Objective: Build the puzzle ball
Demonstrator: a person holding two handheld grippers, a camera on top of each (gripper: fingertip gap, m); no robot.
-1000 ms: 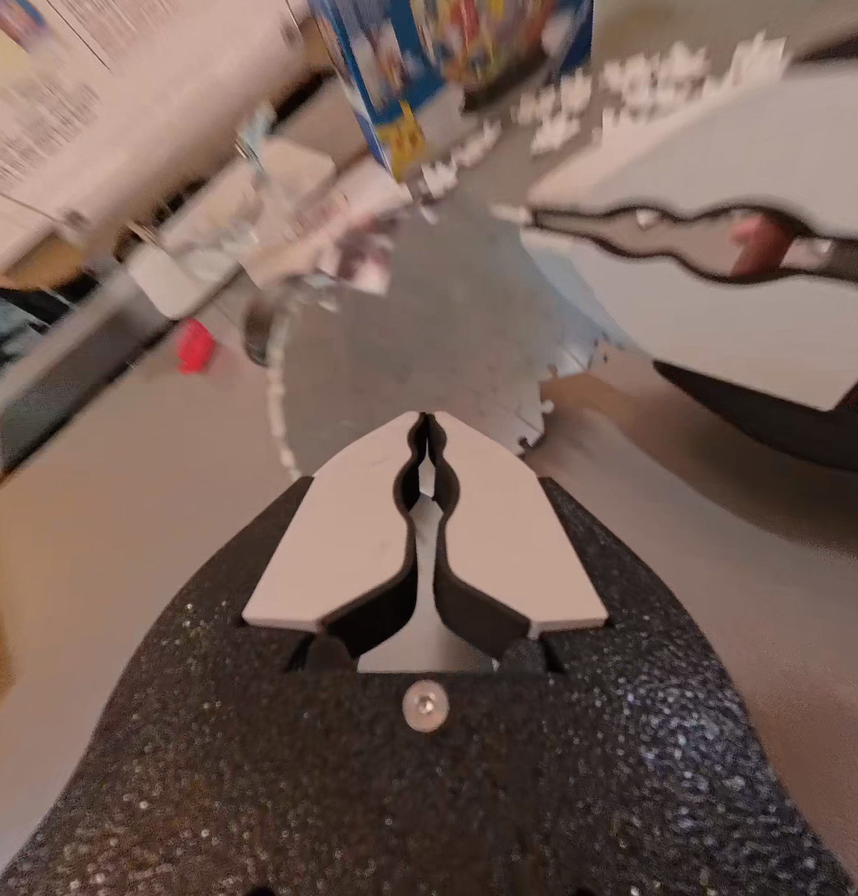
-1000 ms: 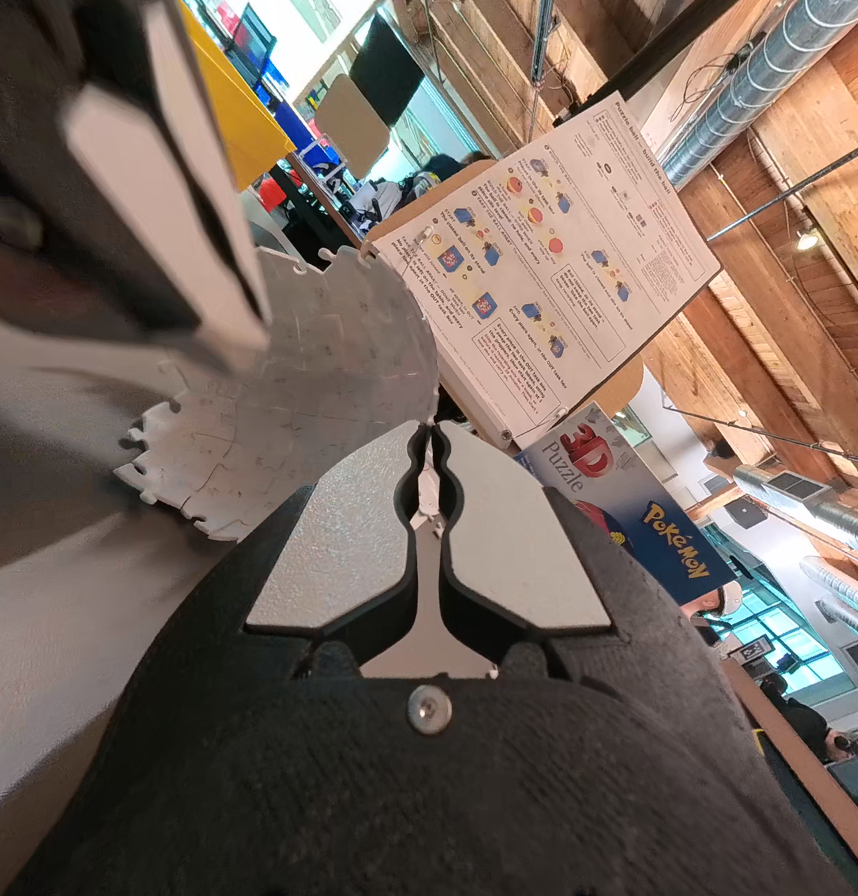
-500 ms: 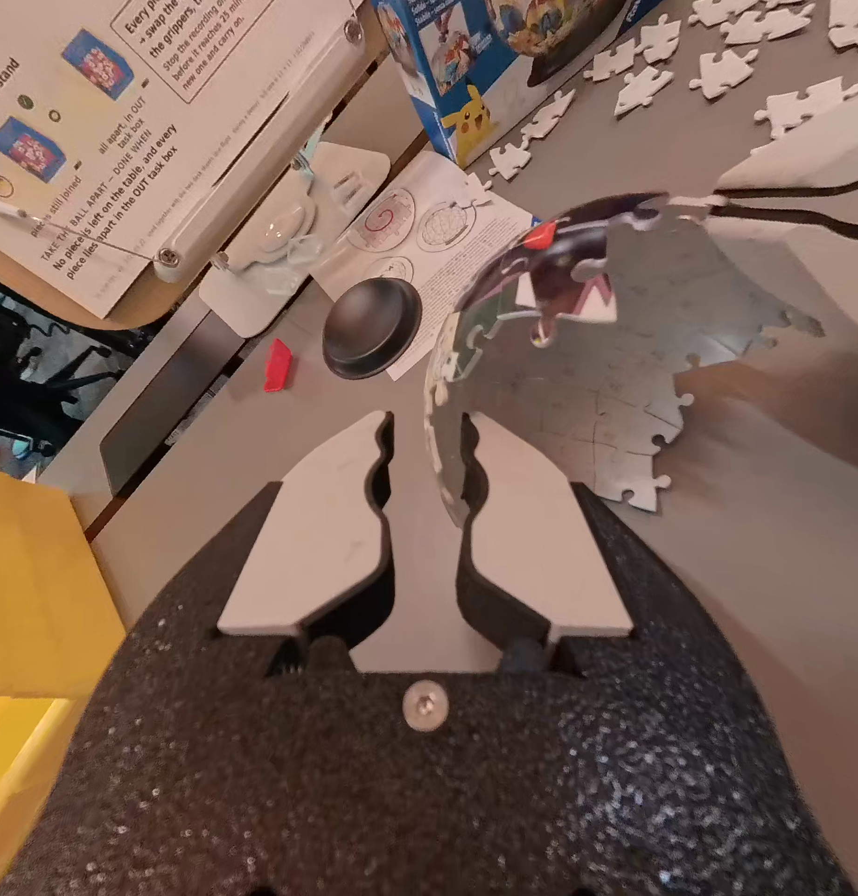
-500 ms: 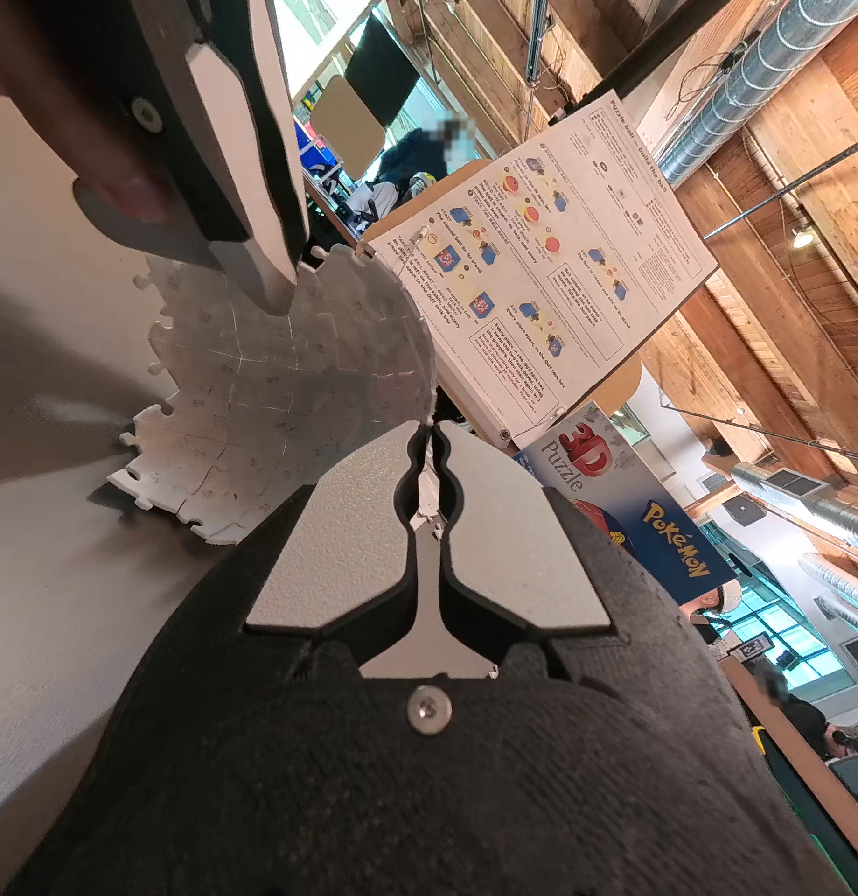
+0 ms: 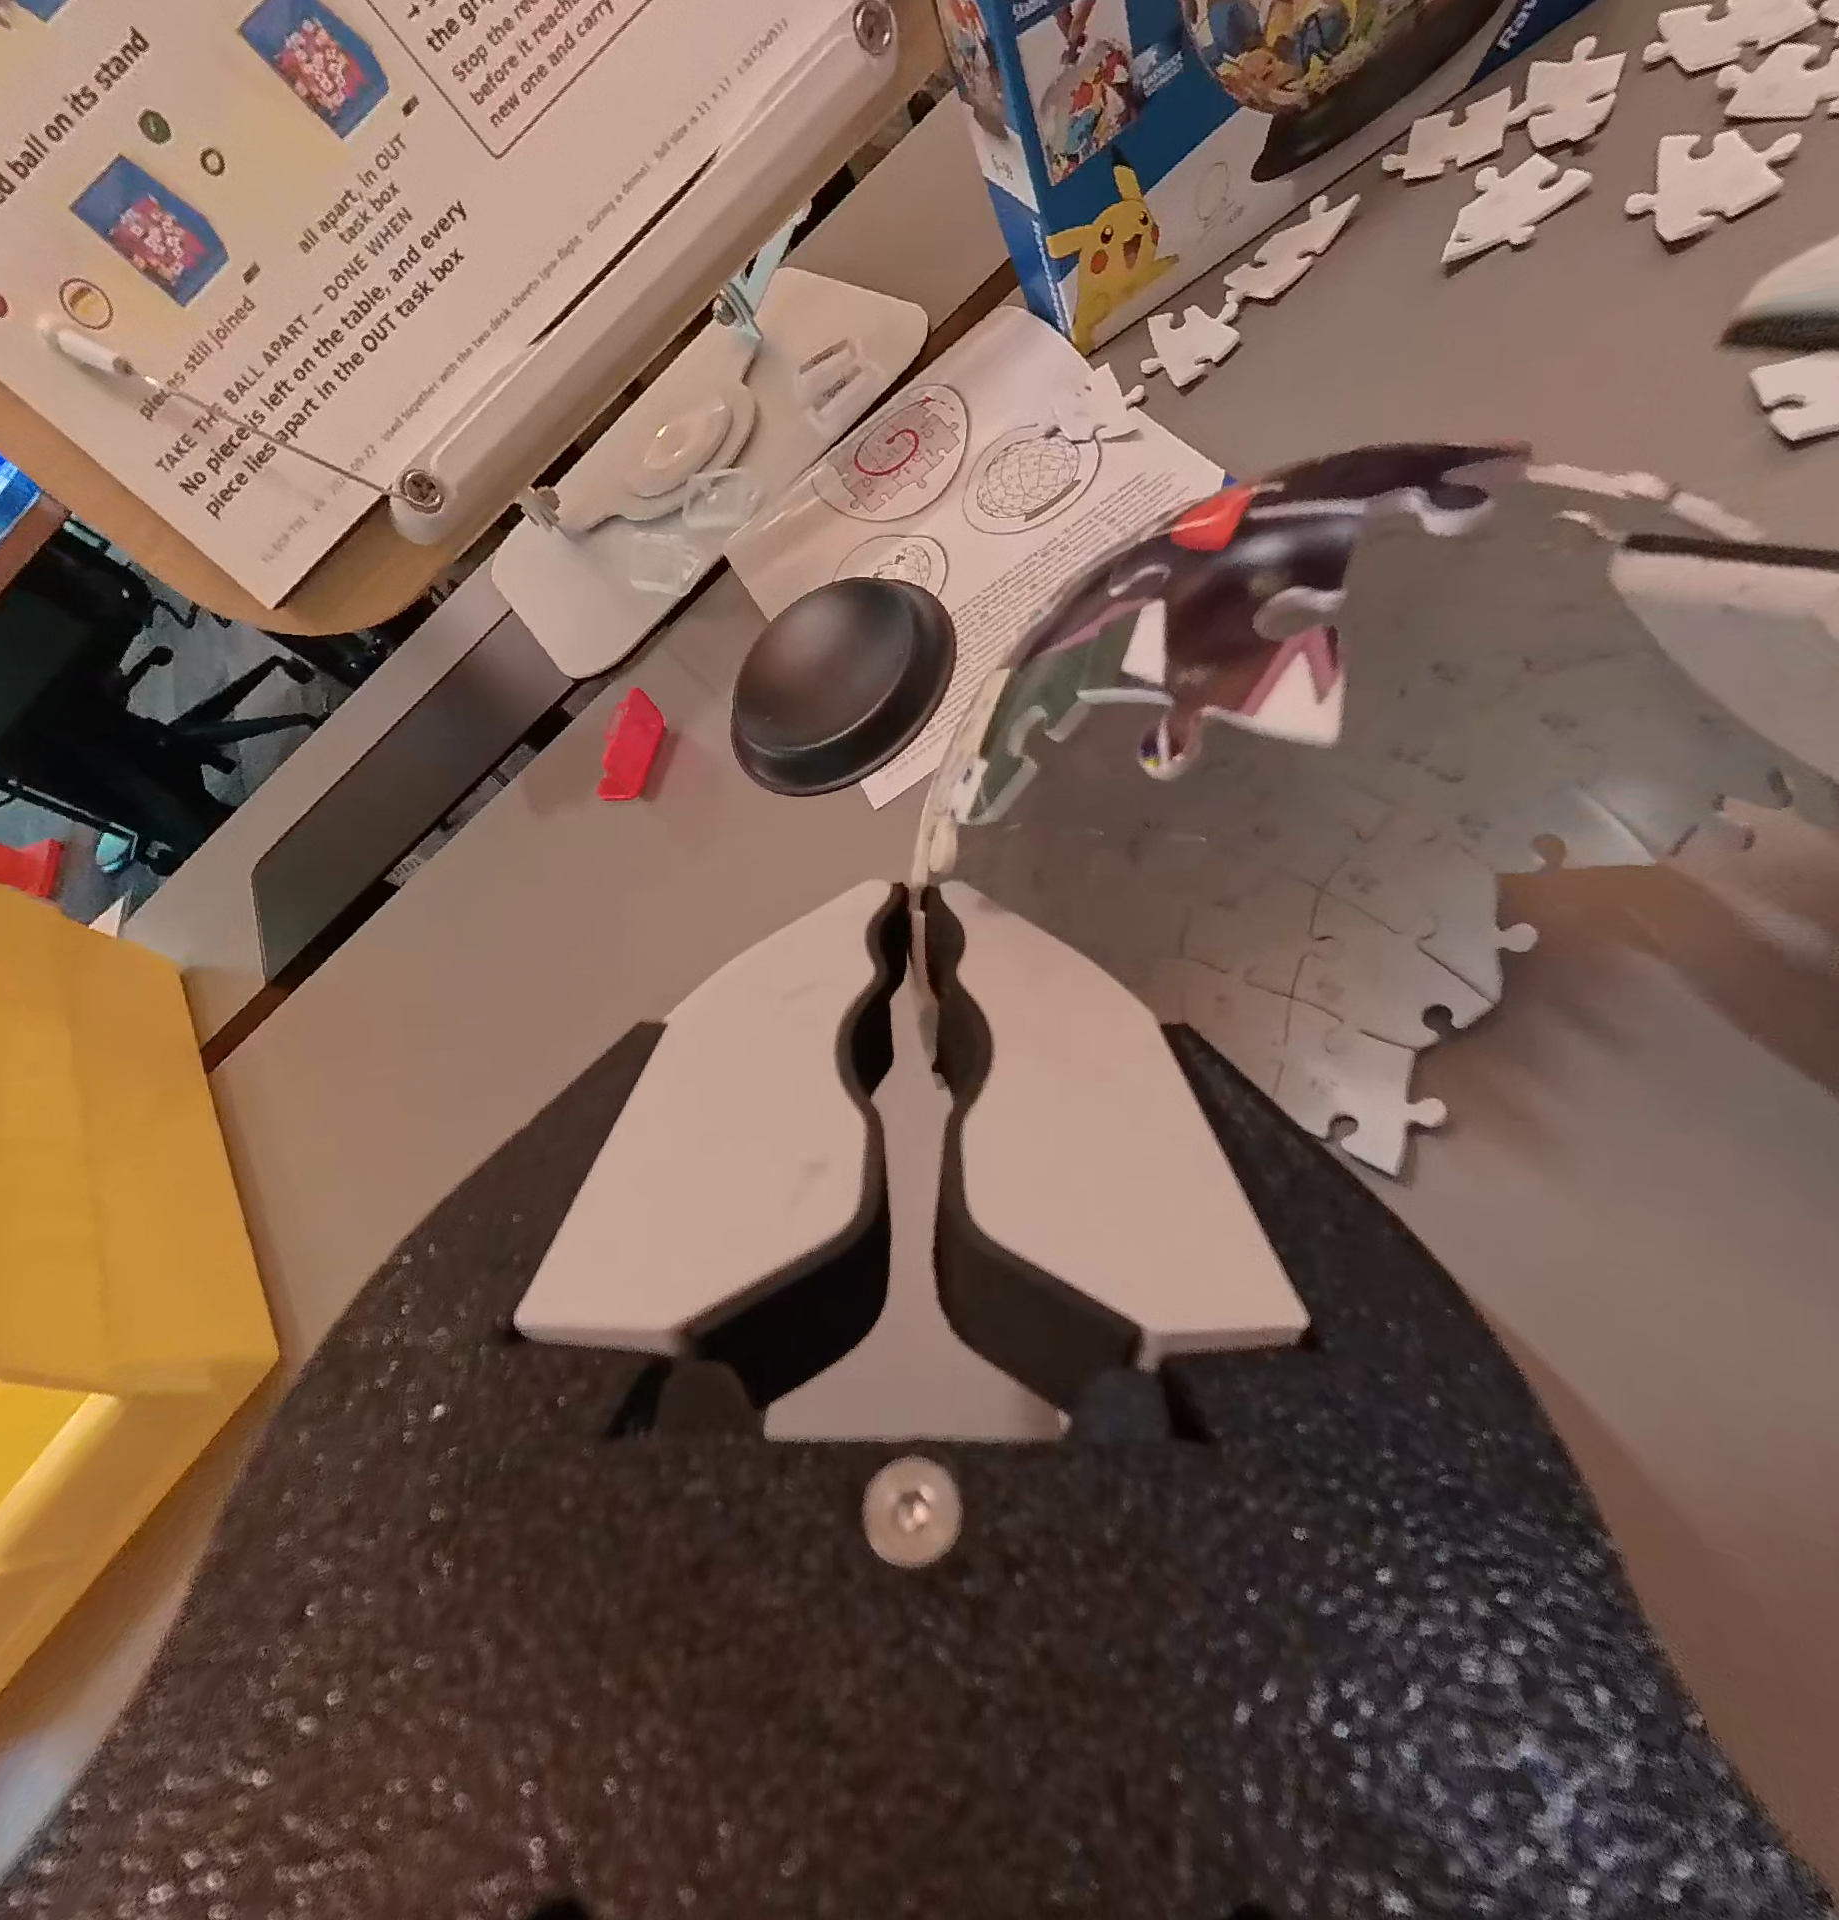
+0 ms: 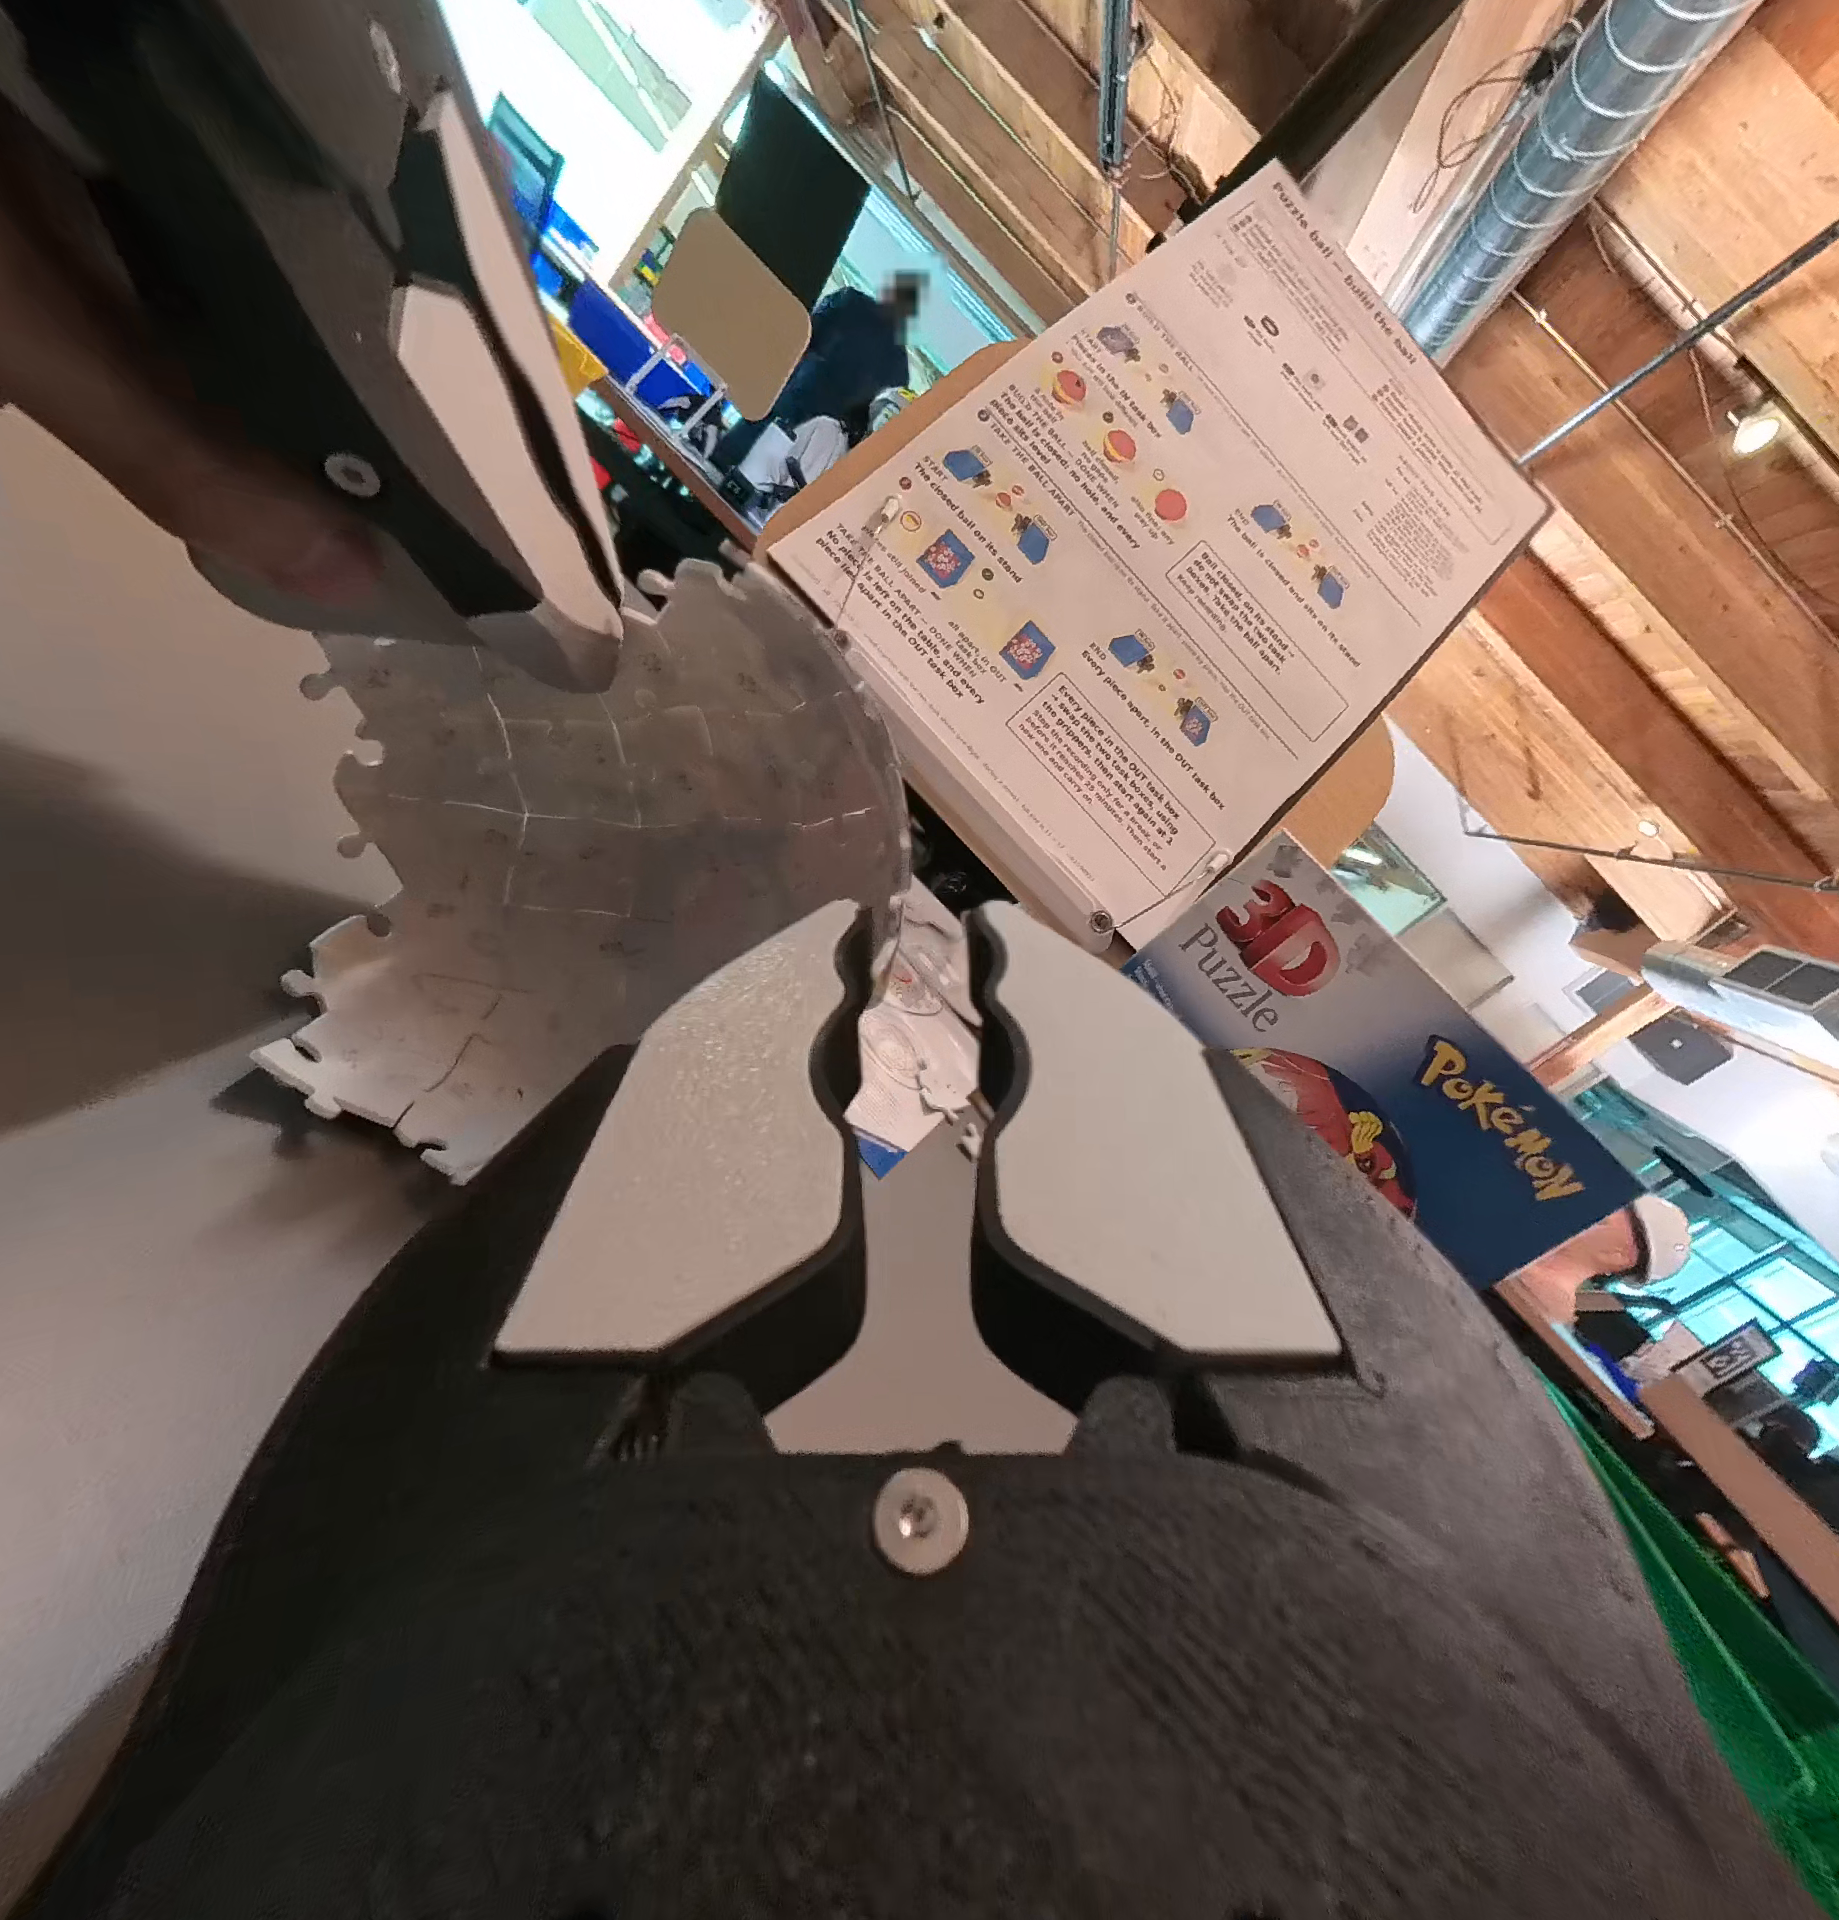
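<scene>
The partly built puzzle ball (image 5: 1362, 883) is a curved shell with a grey inside and a dark printed outside, held above the grey table (image 5: 1517, 1351). My left gripper (image 5: 917, 904) is shut on its near rim. In the right wrist view the shell (image 6: 603, 831) is at the left, with the left gripper (image 6: 582, 634) pinching its upper edge. My right gripper (image 6: 920, 925) is open, and the shell's rim stands between its jaws close to the left finger. One of its fingers (image 5: 1788, 644) shows at the right edge of the left wrist view.
Loose white puzzle pieces (image 5: 1507, 208) lie at the back right by the blue puzzle box (image 5: 1154, 125). A black round stand (image 5: 842, 686) sits on a paper sheet (image 5: 998, 488). A red bit (image 5: 632, 746) lies nearby. A yellow bin (image 5: 63, 1195) is at the left. An instruction board (image 6: 1154, 571) stands behind. About 11 cm separates my left fingertips from my right.
My left gripper, open around the shell's rim half a second ago, has shut on it. My right gripper, shut on the opposite rim, has opened.
</scene>
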